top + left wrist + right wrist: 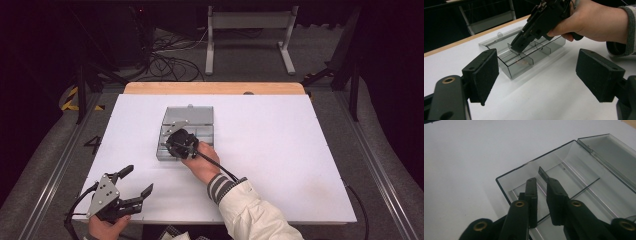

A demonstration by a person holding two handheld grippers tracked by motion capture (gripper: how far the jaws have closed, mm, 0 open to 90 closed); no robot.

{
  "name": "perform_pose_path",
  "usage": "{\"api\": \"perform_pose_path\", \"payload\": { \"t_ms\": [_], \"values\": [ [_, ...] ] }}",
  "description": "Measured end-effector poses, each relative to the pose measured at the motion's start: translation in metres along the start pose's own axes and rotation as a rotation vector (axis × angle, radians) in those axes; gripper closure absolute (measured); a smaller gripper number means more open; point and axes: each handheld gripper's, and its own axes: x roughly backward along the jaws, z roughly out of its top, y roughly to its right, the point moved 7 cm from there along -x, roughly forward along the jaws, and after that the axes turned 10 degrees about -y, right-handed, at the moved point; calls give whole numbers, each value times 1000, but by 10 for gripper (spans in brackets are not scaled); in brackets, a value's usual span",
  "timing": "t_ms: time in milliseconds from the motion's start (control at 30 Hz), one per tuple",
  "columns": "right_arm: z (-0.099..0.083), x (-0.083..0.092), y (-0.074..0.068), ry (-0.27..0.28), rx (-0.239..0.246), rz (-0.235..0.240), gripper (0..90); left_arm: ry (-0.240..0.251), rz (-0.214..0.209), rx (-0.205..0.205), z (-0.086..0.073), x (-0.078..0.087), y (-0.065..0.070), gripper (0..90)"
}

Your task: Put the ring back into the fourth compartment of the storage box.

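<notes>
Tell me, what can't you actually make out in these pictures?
- High view: the right gripper and hand cover much of the clear box, hiding its compartments.
- Right gripper view: the divider runs behind a jaw; whether it is pinched is unclear.
- Left gripper view: the left gripper frames a brownish smear in the box, too blurred to identify.

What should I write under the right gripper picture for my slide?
Right gripper poised with its fingers slightly apart over a divider inside the open, clear grey compartment box on the white table.

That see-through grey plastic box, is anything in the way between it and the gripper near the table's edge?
No. Only bare white table lies between the left gripper and the open see-through grey plastic box. The right gripper is already down inside it.
</notes>
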Motion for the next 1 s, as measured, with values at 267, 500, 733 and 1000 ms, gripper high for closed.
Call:
{"api": "perform_pose_path", "payload": {
  "t_ms": [267,500,733,1000],
  "values": [
    [-4,13,7,-20,-4,-10,677,-3,2,-6,0,-1,-1,190],
    [-4,36,8,31,15,36,505,-8,0,-1,-1,-2,0,190],
    [-4,61,4,75,37,86,389,-12,2,1,-1,-2,-1,190],
    [-6,81,3,114,49,107,292,-11,4,0,-1,-2,-1,190]
  ]
}}
